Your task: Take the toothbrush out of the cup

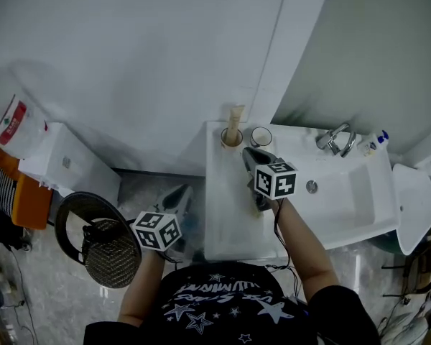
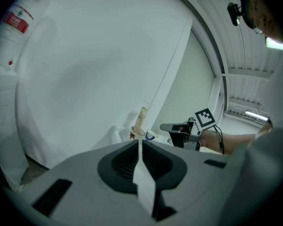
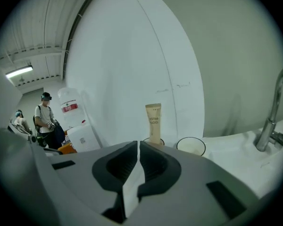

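Observation:
A tall beige toothbrush pack (image 1: 234,121) (image 3: 153,121) (image 2: 141,119) stands upright in a cup (image 1: 231,139) (image 2: 137,132) at the back of the white sink counter (image 1: 226,214). A second cup (image 1: 261,136) (image 3: 191,146) (image 2: 151,135) beside it looks empty. My right gripper (image 1: 250,154) (image 3: 138,145) (image 2: 172,127) hovers over the counter just short of the cups. It points at them, its jaws together with nothing between. My left gripper (image 1: 178,196) (image 2: 139,142) hangs left of the counter, off its edge, also shut and empty.
A chrome faucet (image 1: 335,139) (image 3: 273,112) and basin (image 1: 345,192) lie right of the cups. A small bottle (image 1: 373,144) sits at the sink's back right. A white appliance (image 1: 65,164) and a dark round basket (image 1: 104,246) stand on the floor at left. People (image 3: 45,119) stand far off.

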